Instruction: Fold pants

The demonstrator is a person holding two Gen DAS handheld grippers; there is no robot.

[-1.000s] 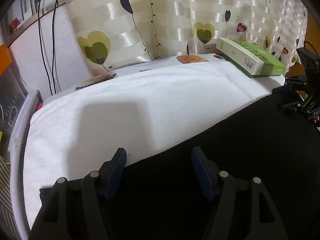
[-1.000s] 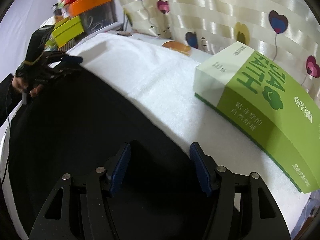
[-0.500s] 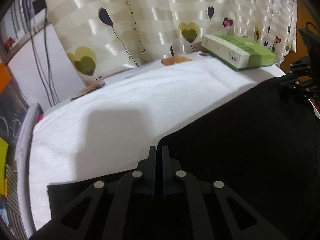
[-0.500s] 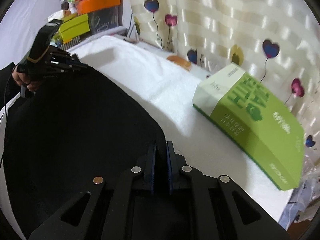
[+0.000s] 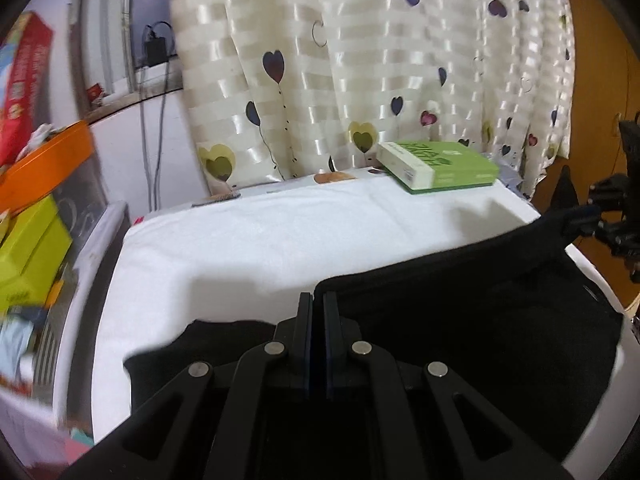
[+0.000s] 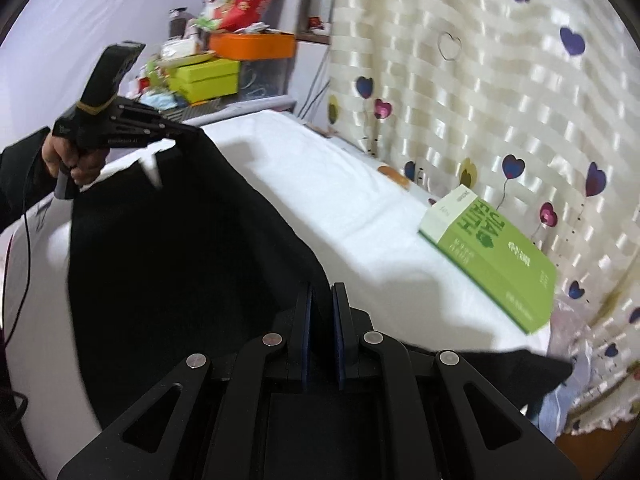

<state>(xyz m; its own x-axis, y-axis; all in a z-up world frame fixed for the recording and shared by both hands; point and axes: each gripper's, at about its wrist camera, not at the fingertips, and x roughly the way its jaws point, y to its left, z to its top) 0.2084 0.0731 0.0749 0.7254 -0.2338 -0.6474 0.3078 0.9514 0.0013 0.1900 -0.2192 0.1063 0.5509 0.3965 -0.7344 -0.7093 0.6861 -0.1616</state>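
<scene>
Black pants [image 5: 460,320] hang lifted above a table covered by a white towel [image 5: 280,236]. My left gripper [image 5: 317,300] is shut on the far edge of the pants at one corner. My right gripper [image 6: 323,292] is shut on the same edge of the pants [image 6: 180,248] at the other corner. The edge stretches taut between the two grippers. In the right wrist view the left gripper [image 6: 188,134] shows at the upper left, held by a person's hand [image 6: 66,158]. In the left wrist view the right gripper [image 5: 576,218] shows at the far right.
A green and white box [image 5: 436,164] [image 6: 492,256] lies at the far right corner of the towel. A heart-patterned curtain [image 5: 360,60] hangs behind the table. Orange and lime storage boxes [image 6: 224,60] are stacked to the left, with cables [image 5: 154,140] on the wall.
Both grippers shut on the edge of the pants and then lifted it up off the towel, pulling it back toward the near side. The cloth now hangs between them.
</scene>
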